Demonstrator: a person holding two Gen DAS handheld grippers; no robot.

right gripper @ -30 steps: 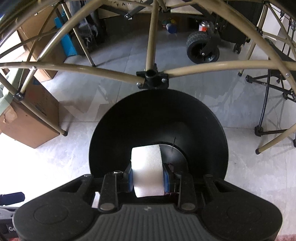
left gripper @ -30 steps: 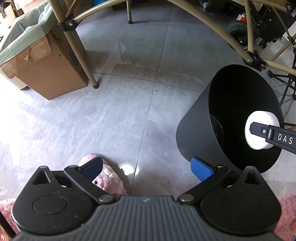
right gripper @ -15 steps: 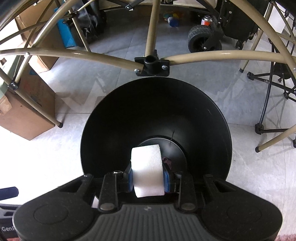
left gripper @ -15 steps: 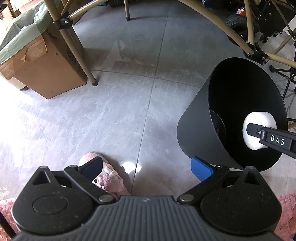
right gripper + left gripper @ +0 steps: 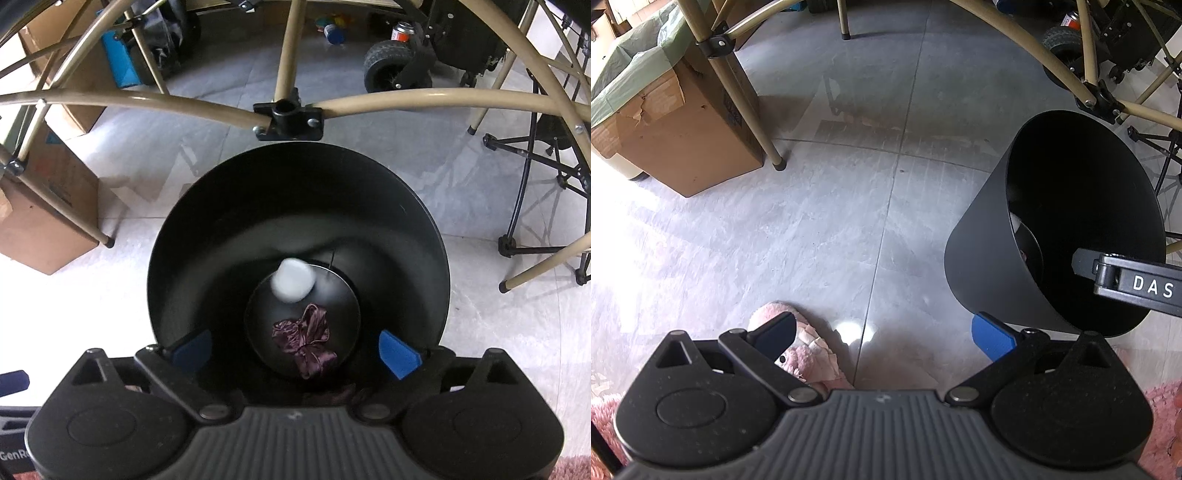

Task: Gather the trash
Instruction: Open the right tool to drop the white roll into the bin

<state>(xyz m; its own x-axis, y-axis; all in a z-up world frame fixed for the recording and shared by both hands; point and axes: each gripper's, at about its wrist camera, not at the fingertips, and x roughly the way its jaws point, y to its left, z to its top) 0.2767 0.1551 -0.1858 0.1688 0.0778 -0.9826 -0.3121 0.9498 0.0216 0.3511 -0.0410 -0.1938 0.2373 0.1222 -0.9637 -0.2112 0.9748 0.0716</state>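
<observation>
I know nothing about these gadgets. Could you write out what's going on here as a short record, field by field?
Setting: grey tiled floor, tan metal frame, cardboard box
Bin: black bin, upright on the floor
In the bin: white foam piece, blurred; crumpled purple wrapper on the bottom
Right gripper: above the bin's mouth, jaws just opened wide, nothing between them
Left gripper: open, empty, beside the bin
Below left gripper: pink fluffy slipper
Stage: foam piece released into the bin

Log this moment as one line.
right gripper: jaws just opened, empty | white foam piece: in black bin | left gripper: open, idle
</observation>
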